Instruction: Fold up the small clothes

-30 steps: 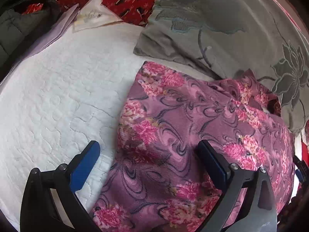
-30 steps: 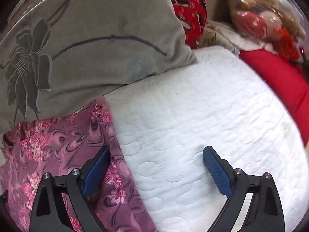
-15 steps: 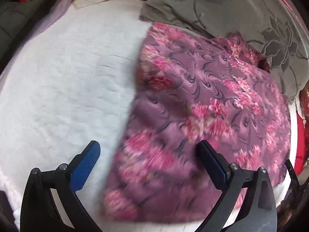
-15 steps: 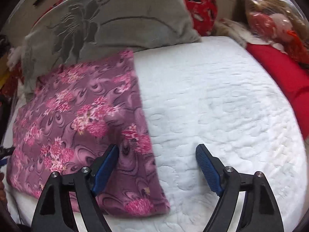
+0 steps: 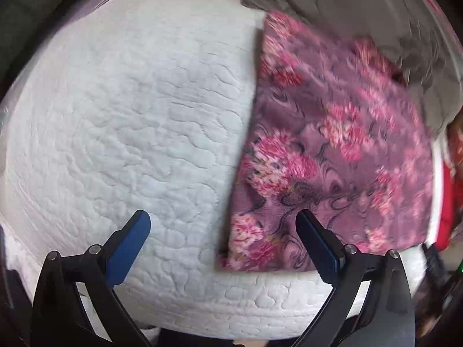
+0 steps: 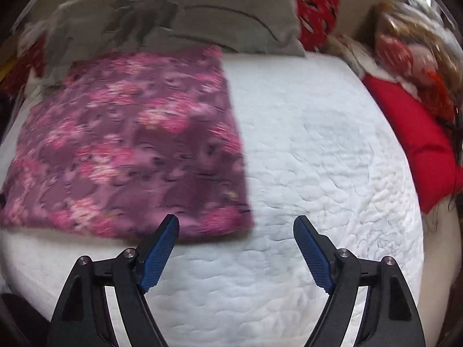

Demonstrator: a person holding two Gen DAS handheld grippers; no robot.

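A purple garment with pink flowers (image 5: pixel 332 150) lies flat as a folded rectangle on the white quilted bed (image 5: pixel 130 121). In the left wrist view it is at the right; in the right wrist view it (image 6: pixel 130 144) is at the left. My left gripper (image 5: pixel 222 225) is open and empty, above the garment's near left corner. My right gripper (image 6: pixel 235 231) is open and empty, above the garment's near right corner. Neither touches the cloth.
A grey flowered pillow (image 6: pixel 179 14) lies behind the garment. A red cushion (image 6: pixel 411 133) and a bagged bundle (image 6: pixel 405 49) sit at the right of the bed. Red patterned cloth (image 6: pixel 315 3) is at the back. The bed's near edge (image 5: pixel 231 312) is just below the grippers.
Both grippers have pulled back and up from the garment toward the bed's near edge. The garment now lies flat and whole in view, released by both.
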